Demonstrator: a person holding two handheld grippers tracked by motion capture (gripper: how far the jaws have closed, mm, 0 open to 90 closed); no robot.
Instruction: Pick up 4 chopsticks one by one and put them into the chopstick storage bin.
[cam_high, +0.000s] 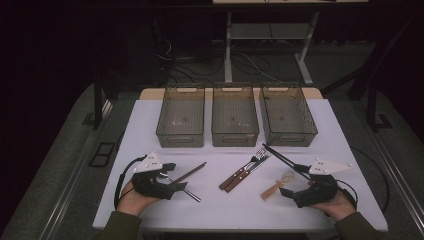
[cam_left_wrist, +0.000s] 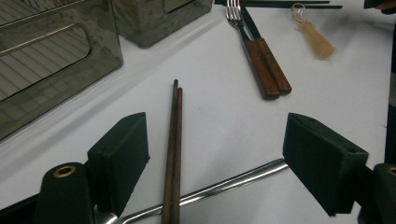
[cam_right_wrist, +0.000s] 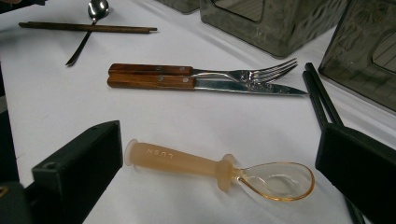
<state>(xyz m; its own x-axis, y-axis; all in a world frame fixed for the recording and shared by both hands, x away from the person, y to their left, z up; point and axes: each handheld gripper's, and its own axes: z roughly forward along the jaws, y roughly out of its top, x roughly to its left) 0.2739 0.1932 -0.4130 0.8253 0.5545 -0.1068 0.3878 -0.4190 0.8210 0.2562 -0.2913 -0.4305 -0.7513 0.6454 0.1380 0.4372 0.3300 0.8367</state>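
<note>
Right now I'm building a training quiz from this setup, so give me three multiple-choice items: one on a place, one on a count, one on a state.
1. Where do the brown chopsticks lie?
A. in a bin
B. across the metal spoon
C. beside the fork

2. How many bins stand on the table?
A. two
B. three
C. four

3. The right claw is:
A. open around the amber spoon
B. shut on the fork
C. shut on the knife

Key: B, they cross the spoon's handle between the left claw's jaws; B, three in a row; A, jaws wide apart, spoon untouched.
</note>
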